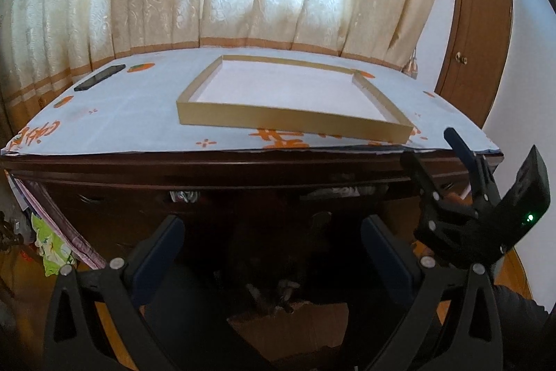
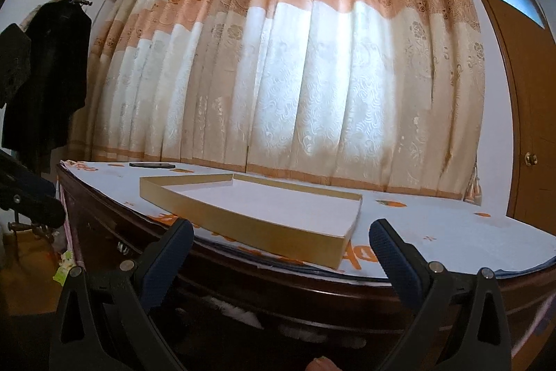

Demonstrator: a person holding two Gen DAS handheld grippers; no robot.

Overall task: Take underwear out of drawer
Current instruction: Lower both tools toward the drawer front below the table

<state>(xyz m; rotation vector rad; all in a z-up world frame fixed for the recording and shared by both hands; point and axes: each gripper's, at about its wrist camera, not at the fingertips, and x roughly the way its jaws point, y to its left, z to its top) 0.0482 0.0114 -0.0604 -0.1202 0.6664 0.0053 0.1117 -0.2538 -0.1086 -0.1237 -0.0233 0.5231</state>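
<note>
A dark wooden dresser has its top drawer [image 1: 264,193] slightly ajar. Bits of pale clothing show in the gap [image 1: 333,192], also in the right wrist view [image 2: 239,312]. My left gripper [image 1: 272,232] is open and empty, in front of the drawer front. My right gripper [image 2: 281,237] is open and empty, raised near the dresser's front right edge; it also shows in the left wrist view [image 1: 438,155]. A shallow gold tray [image 1: 392,129] with a white bottom lies empty on the dresser top [image 2: 333,244].
The top is covered by a pale blue printed cloth [image 1: 139,113]. A black phone [image 1: 100,77] lies at its back left. Curtains hang behind. A wooden door [image 2: 531,127] stands right. Dark clothes [image 2: 52,75] hang left. A cardboard box [image 1: 295,322] sits on the floor below.
</note>
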